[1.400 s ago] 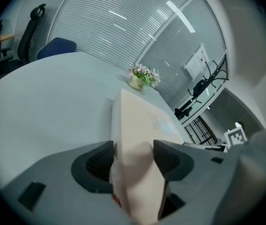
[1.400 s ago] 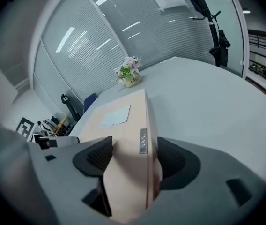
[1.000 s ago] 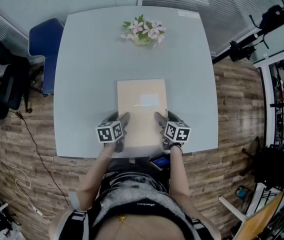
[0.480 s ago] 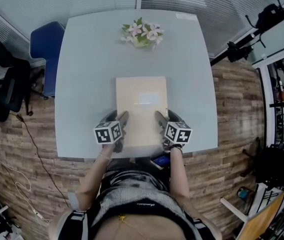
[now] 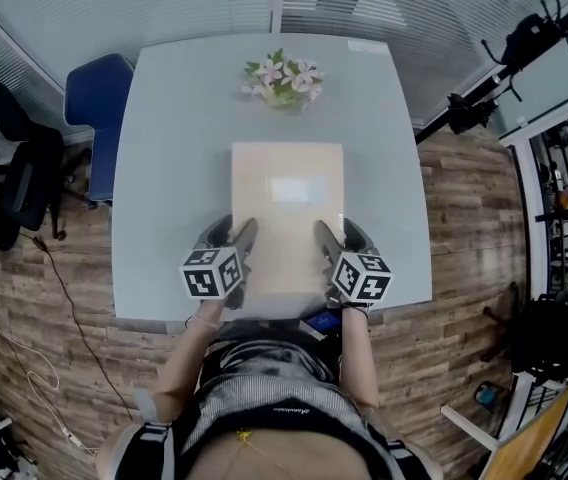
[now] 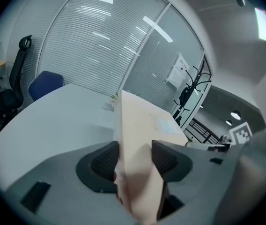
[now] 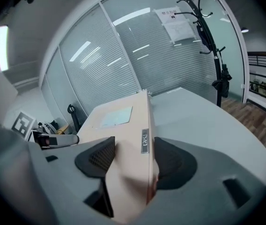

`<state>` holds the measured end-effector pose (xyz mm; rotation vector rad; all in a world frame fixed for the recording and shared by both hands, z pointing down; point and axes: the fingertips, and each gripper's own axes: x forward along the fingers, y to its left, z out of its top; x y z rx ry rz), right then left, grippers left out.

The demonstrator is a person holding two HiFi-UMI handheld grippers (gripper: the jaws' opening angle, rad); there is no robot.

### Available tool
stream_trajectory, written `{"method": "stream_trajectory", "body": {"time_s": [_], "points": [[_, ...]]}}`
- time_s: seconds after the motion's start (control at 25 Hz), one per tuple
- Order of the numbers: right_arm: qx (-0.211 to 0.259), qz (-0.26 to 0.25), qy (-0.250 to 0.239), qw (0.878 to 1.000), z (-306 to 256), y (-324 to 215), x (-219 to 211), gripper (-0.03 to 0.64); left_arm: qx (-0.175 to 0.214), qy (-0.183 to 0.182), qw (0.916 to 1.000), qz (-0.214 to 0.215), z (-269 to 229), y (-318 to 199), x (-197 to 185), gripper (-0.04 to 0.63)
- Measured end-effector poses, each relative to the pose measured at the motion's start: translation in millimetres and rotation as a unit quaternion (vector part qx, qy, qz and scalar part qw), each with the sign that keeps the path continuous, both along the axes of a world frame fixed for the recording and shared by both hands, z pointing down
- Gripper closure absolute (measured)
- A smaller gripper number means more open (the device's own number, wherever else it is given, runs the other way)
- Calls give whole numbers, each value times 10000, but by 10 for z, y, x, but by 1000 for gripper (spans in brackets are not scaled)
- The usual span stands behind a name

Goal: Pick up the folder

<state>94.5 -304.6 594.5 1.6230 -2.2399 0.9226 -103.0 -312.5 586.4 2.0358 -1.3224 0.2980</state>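
Finding: the step in hand is the grasp-and-raise of the folder, a flat beige one with a pale label patch on its cover, lying lengthwise in front of me on the grey table, well short of the flowers at the far side. My left gripper is clamped on the folder's left long edge near the end closest to me. Its jaws have just been closing, and in the left gripper view the folder fills the gap, with the dark ribbed pads bearing on both faces. My right gripper is clamped likewise on the right long edge, just behind the small tab on that edge. Its jaws have also just been closing, with the folder between them and pressed by both pads. Both holds are matched, level with one another at the near end, one either side. In my judgement the folder is secured and the pick-up is partly done. From both gripper views the folder appears to run out above the table, not flat on it, though I cannot confirm that the far end is clear of the surface. Next move required: raise both hands together at an even rate, keeping the grippers parallel so the folder does not twist or sag between them. Risk noted: the holds sit only at the near end, so the unsupported far end may droop or pull the edges out of the pads if one hand leads the other
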Motion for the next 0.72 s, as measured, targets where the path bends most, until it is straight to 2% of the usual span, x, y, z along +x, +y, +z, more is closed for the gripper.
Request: {"method": "stream_trajectory", "body": {"time_s": [0.36, 0.72], "points": [[839, -17, 242, 9962, -834, -16, 19, 356, 752, 134, 9971, -52, -751, -17, 24, 377], [1560, 49, 69, 9877, -1518, 75, -37, 359, 1620, 69, 9867, -140, -1501, 47, -36, 380]]}}
